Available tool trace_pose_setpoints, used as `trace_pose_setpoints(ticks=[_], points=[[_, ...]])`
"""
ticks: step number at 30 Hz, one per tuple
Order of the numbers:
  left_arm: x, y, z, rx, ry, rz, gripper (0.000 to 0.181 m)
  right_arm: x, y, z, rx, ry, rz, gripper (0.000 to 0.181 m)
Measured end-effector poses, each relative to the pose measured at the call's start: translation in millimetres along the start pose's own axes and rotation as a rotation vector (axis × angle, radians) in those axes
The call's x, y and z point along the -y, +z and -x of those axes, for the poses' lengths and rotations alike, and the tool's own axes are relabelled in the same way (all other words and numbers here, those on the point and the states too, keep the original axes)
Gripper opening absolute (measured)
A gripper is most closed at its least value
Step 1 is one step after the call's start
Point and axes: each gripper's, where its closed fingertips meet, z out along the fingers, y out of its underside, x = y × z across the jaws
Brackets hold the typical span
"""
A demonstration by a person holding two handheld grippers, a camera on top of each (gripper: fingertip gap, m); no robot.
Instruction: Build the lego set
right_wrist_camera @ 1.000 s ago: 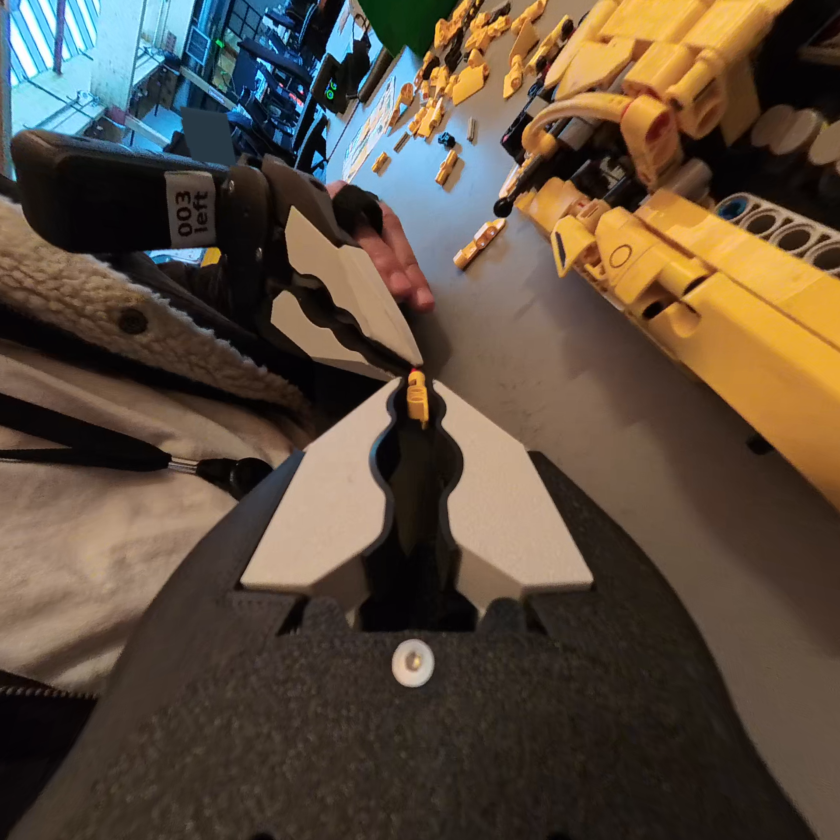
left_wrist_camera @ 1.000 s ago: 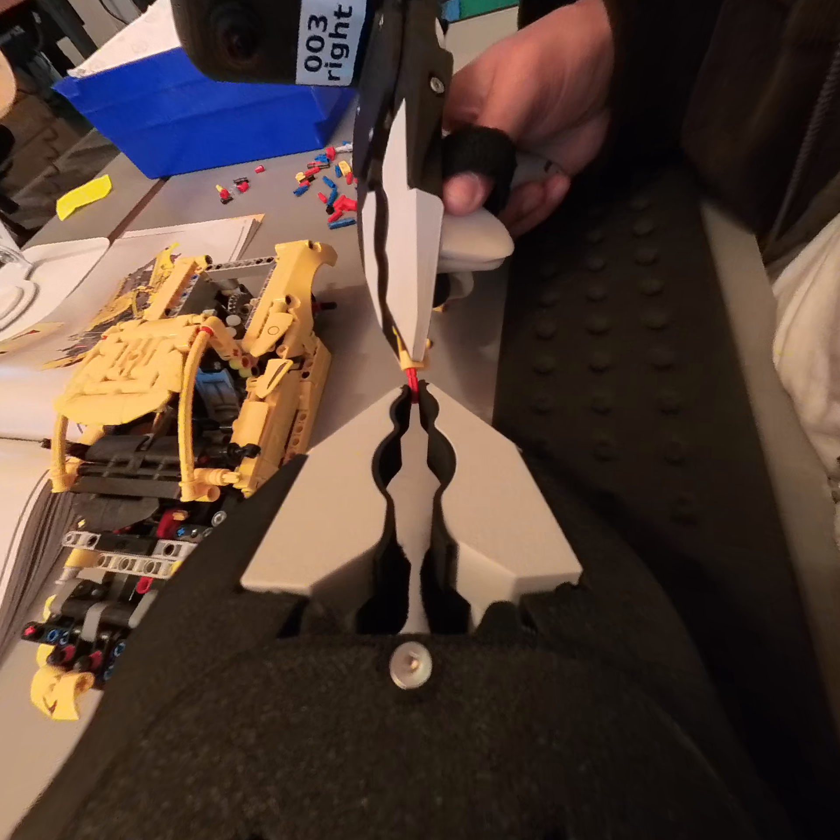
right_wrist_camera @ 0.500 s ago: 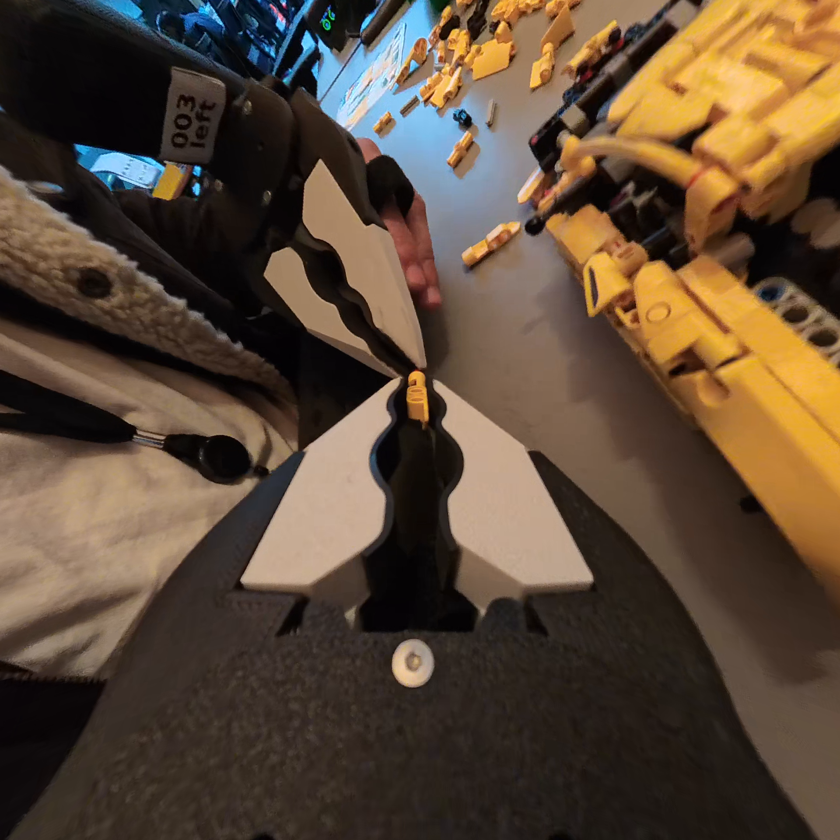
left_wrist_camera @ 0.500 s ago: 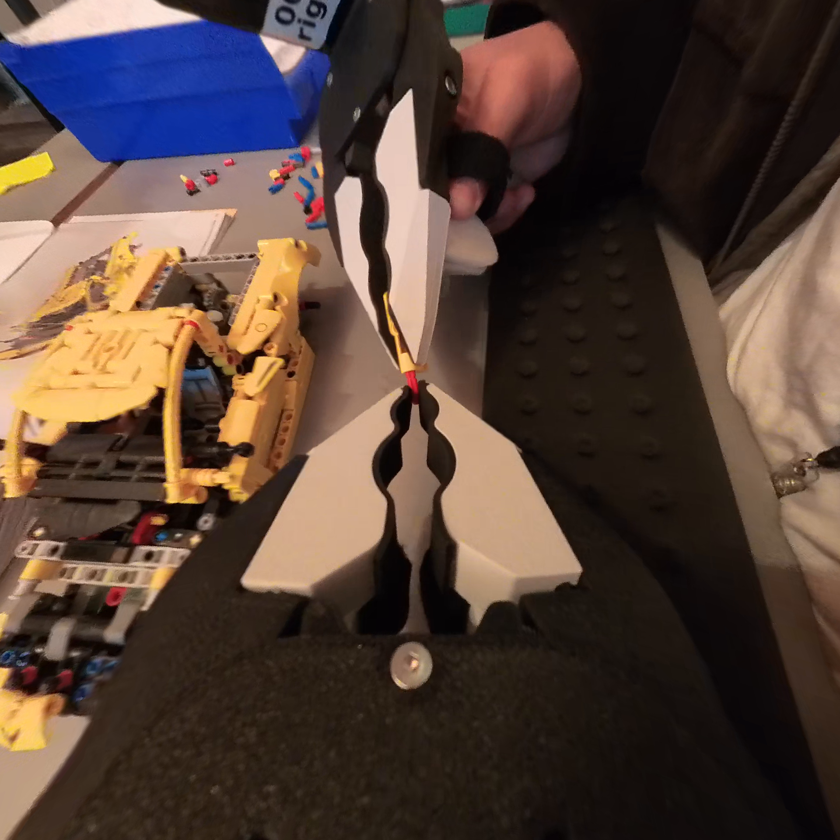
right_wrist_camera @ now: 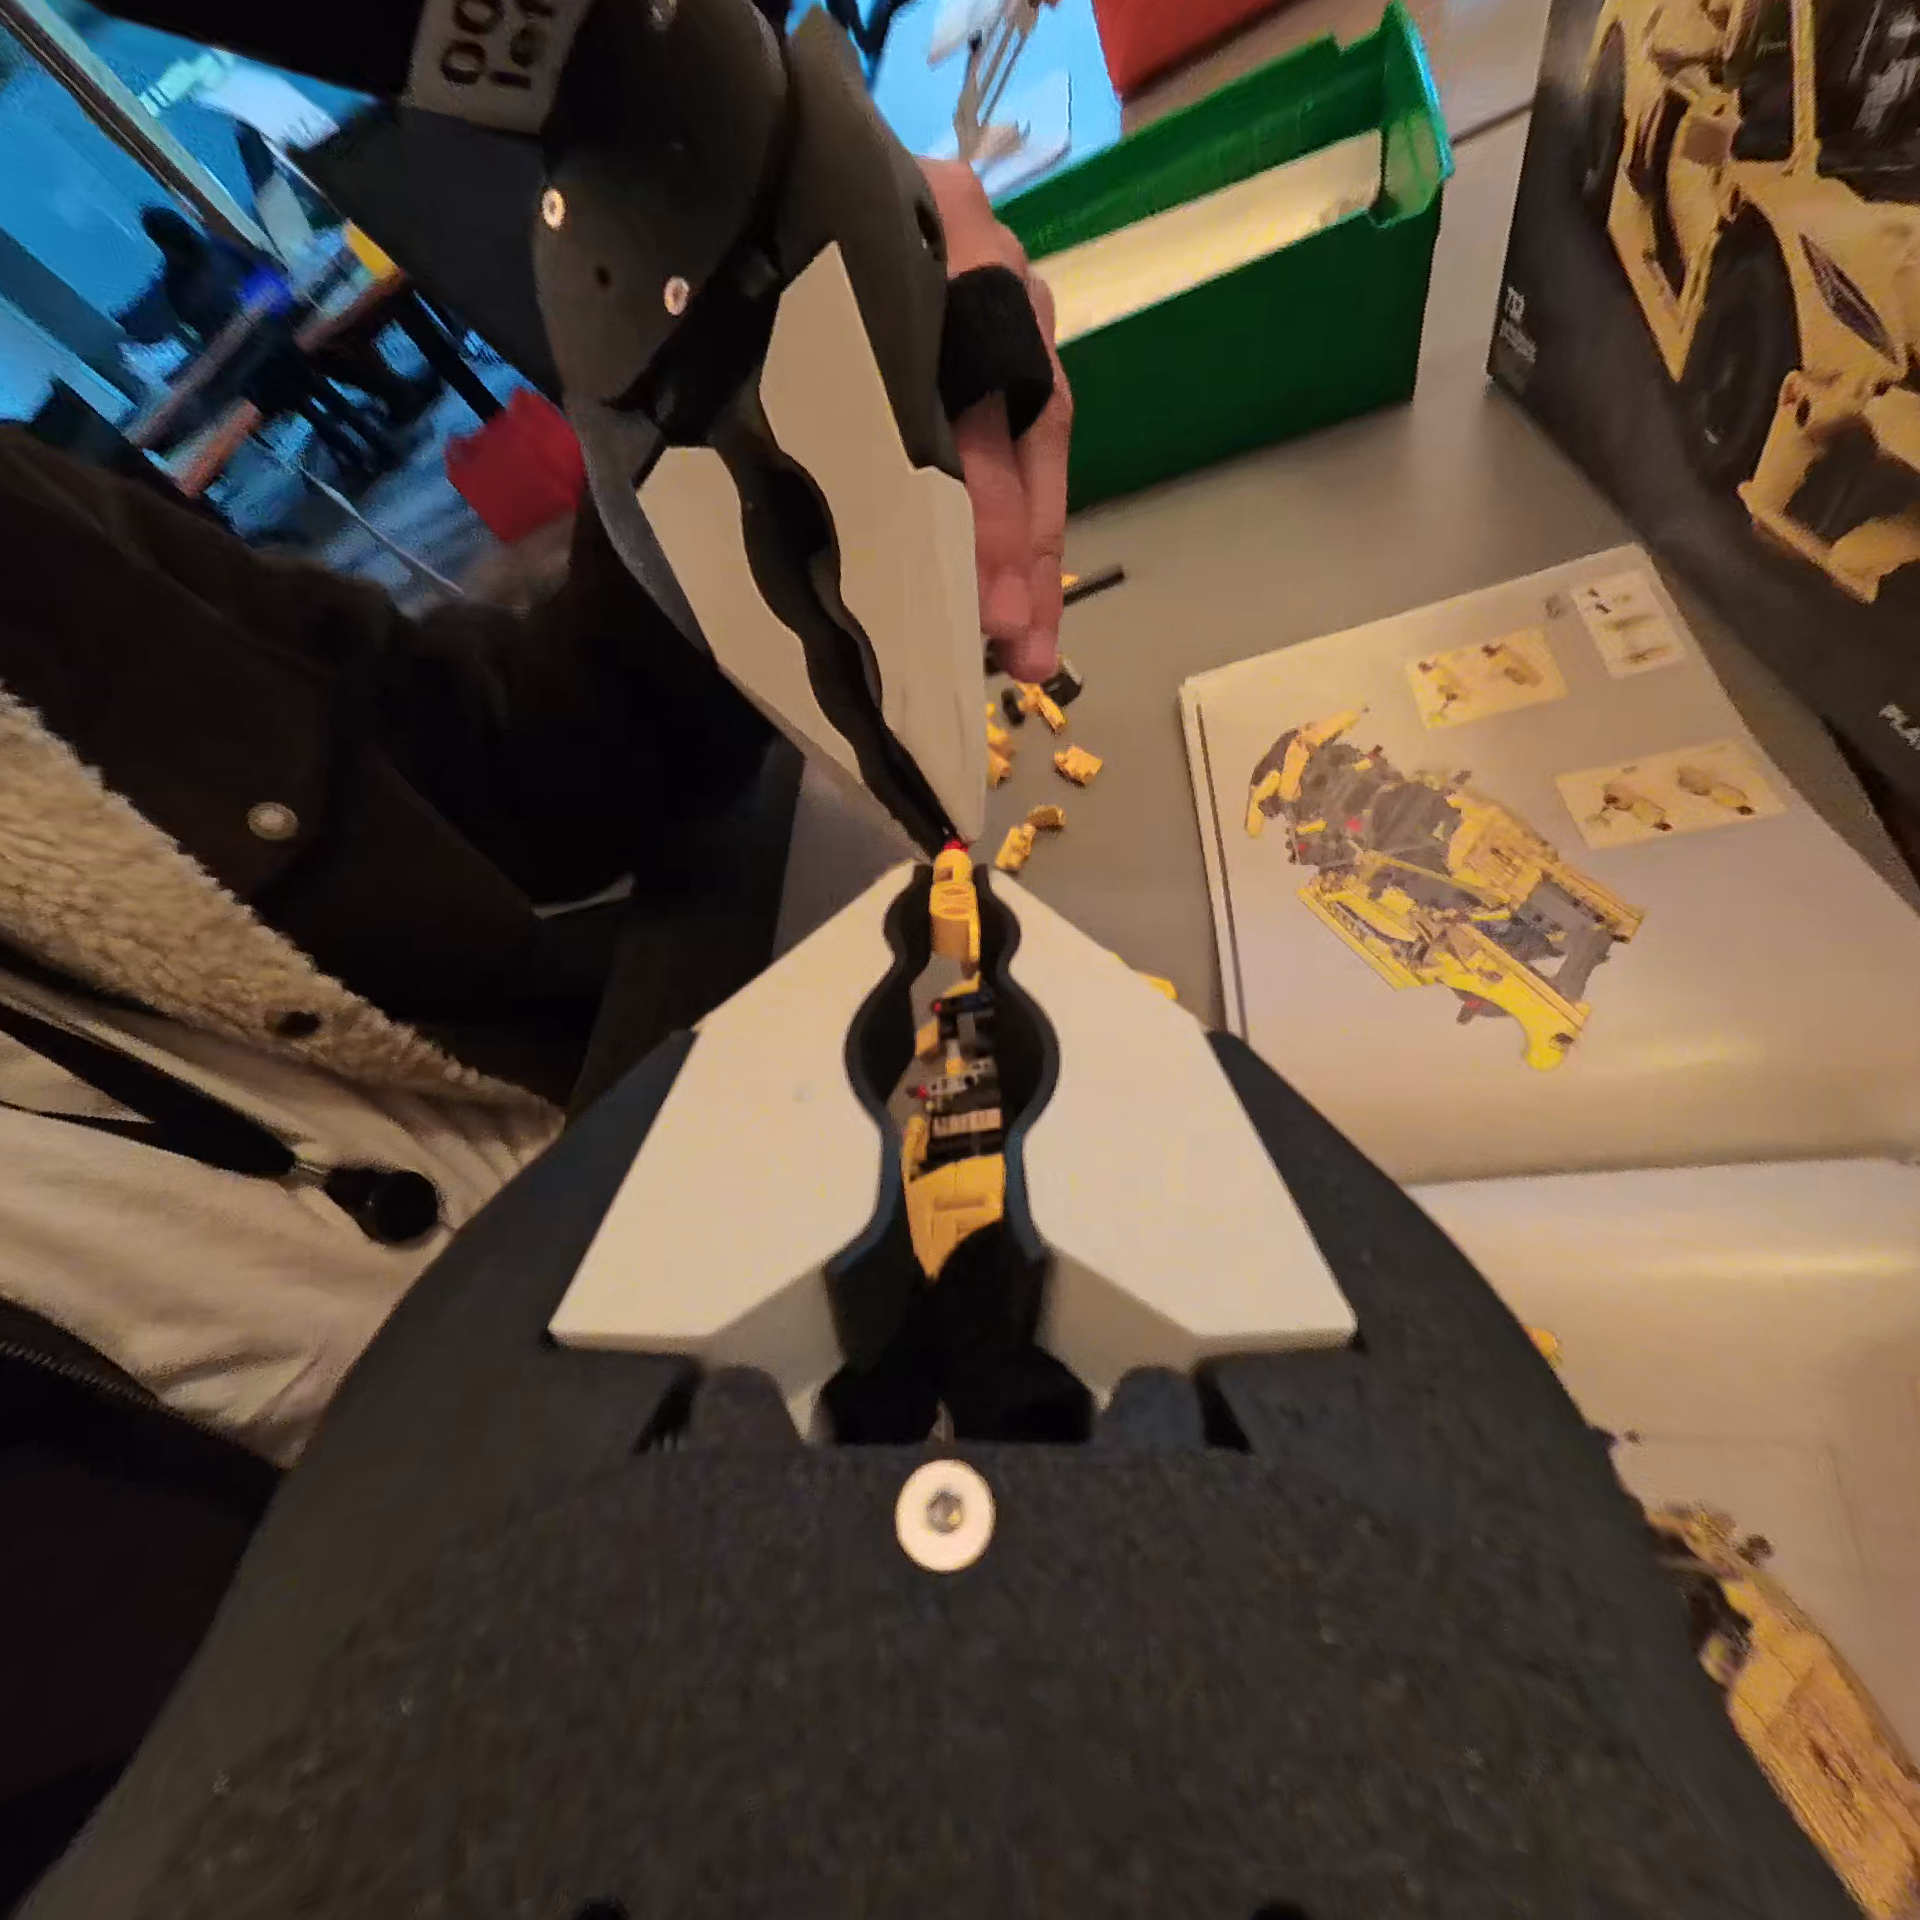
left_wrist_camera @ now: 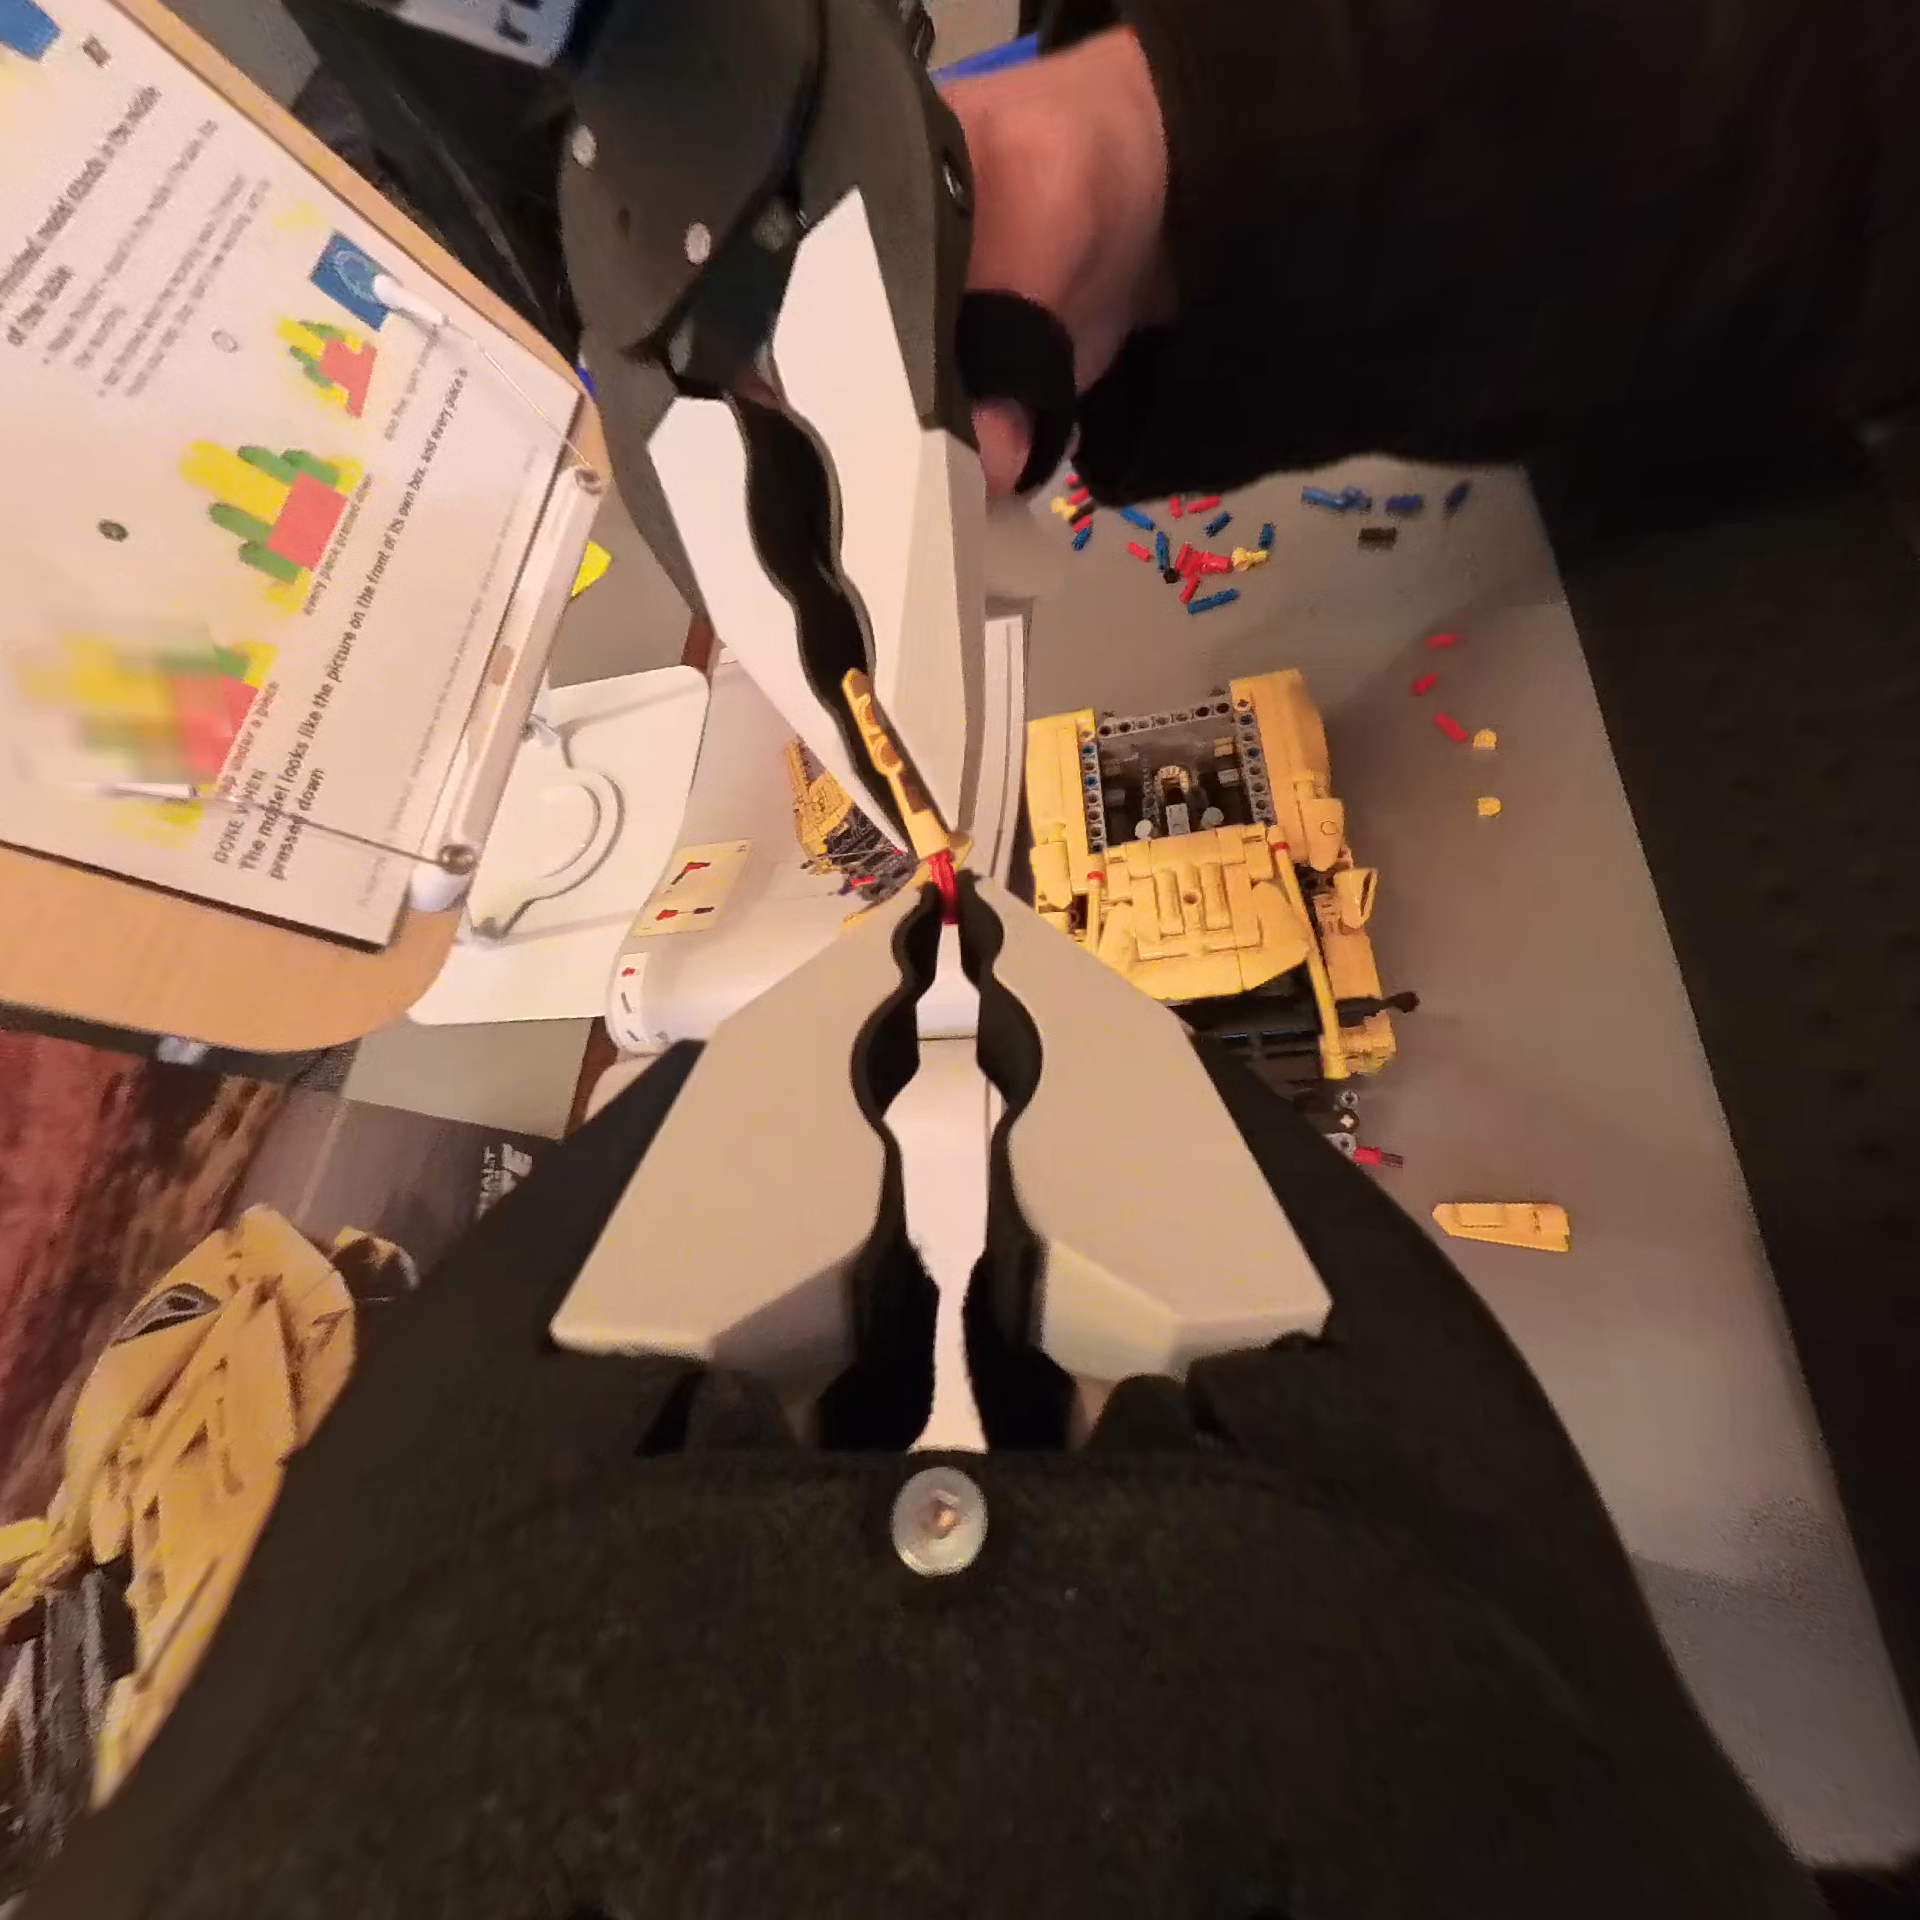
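Both hand-held grippers (left_wrist_camera: 943, 896) (right_wrist_camera: 954, 875) clamped, tip-to-tip

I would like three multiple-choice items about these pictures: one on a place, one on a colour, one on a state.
1. Where does the half-built yellow brick car stand?
A. on the grey table
B. inside the green plastic bin
C. on the printed board

2. What colour is the small peg pinched by the left hand-held gripper?
A. blue
B. red
C. green

3. How is the right hand-held gripper?
A. wide open
B. lying on the table
C. shut on a slim yellow brick piece

Answers: 1 A, the car rests on the table; 2 B, red shows between the tips; 3 C, the tips clamp the piece.
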Motion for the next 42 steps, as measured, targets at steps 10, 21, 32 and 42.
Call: trace_pose_setpoints(ticks=[10,21,32,42], points=[[-28.4,29.9,-10.8,-0.133,-0.059,0.034,0.002,-36.2,8.3,-17.7,0.081,0.131,-0.223,0.006],[-43.3,35.1,-10.0,-0.164,-0.090,0.059,0.002,-45.3,17.8,-28.5,0.107,0.174,-0.233,0.006],[-52.8,42.6,-13.8,-0.167,-0.068,0.138,0.002,-57.3,23.3,-34.0,-0.024,0.106,-0.104,0.006],[-49.3,41.1,-6.4,-0.157,-0.099,0.074,0.001,-50.8,19.7,-37.9,-0.071,0.073,-0.139,0.006]])
